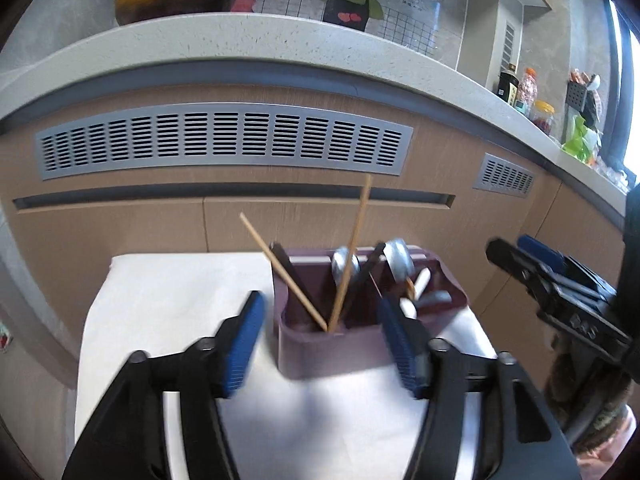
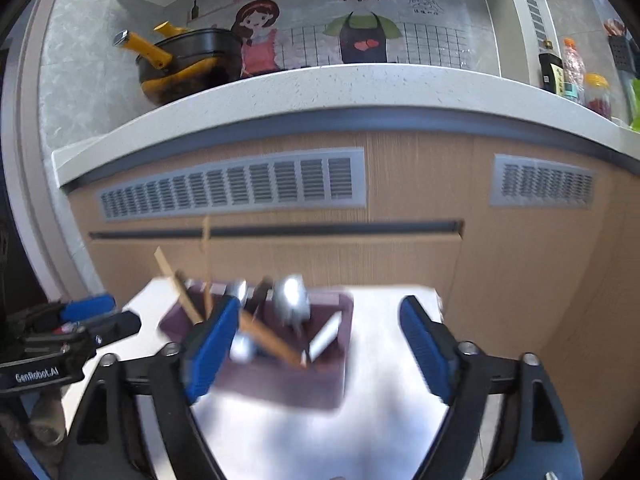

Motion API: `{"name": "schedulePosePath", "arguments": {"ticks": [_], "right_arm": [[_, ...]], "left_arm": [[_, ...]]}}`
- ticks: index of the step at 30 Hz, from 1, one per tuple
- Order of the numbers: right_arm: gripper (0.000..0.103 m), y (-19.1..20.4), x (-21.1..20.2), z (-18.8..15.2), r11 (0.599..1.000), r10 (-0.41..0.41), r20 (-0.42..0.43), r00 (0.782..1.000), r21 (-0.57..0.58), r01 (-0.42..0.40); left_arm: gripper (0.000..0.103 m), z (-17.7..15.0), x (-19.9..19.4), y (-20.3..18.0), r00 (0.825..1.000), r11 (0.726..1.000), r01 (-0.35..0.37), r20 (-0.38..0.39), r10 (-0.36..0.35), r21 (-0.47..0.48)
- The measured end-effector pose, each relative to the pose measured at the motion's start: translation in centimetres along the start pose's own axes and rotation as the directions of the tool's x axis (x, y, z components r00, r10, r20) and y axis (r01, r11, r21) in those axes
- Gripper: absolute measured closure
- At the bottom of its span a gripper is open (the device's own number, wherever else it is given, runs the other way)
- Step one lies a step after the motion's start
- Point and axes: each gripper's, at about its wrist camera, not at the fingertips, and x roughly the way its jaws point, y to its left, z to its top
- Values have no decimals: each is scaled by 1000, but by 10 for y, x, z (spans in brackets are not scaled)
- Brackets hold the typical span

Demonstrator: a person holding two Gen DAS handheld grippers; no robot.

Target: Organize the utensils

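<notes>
A dark purple utensil holder (image 1: pixel 320 344) stands on a small white table (image 1: pixel 168 304). It holds two wooden chopsticks (image 1: pixel 352 252), metal spoons (image 1: pixel 344 266) and white-handled utensils (image 1: pixel 420 284). My left gripper (image 1: pixel 320 344) is open and empty, its blue pads on either side of the holder's near end. My right gripper (image 2: pixel 320 344) is open and empty just in front of the holder (image 2: pixel 280 376), which looks blurred there. The right gripper also shows in the left wrist view (image 1: pixel 520 256), and the left gripper shows in the right wrist view (image 2: pixel 92 316).
A wooden cabinet front with grey vents (image 1: pixel 224 144) stands right behind the table. A white counter (image 1: pixel 280 36) above carries a black and yellow pot (image 2: pixel 180 64) and bottles (image 1: pixel 516 88). The table's edges (image 2: pixel 436 300) are close on all sides.
</notes>
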Motion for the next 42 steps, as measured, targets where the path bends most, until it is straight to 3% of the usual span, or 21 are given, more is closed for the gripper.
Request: {"name": "schedulePosePath", "arguments": {"ticks": [1, 3, 6, 10, 18, 26, 42], "right_arm": [[7, 2, -11, -8, 1000, -5, -7, 1000, 0, 5], [3, 7, -30, -23, 1000, -16, -21, 1000, -8, 16], [2, 13, -52, -45, 1000, -29, -63, 998, -14, 28], [2, 18, -72, -72, 997, -72, -91, 993, -12, 71], [1, 22, -110, -106, 989, -146, -60, 987, 12, 147], [0, 28, -127, -110, 991, -135, -49, 990, 2, 136], [0, 24, -131, -116, 987, -159, -54, 986, -6, 159]], "left_arm": [[27, -7, -7, -2, 1000, 1000, -7, 7, 7, -4], [10, -23, -22, -6, 1000, 1000, -22, 15, 22, -15], [1, -45, -38, -13, 999, 999, -43, 6, 43, -26], [0, -79, -56, -19, 996, 996, -89, -35, 88, -28], [0, -118, -104, -32, 971, 976, -215, 98, 217, -31], [0, -128, -124, -51, 964, 968, -248, 106, 244, 27], [0, -132, -133, -54, 968, 970, -242, 80, 239, 29]]}}
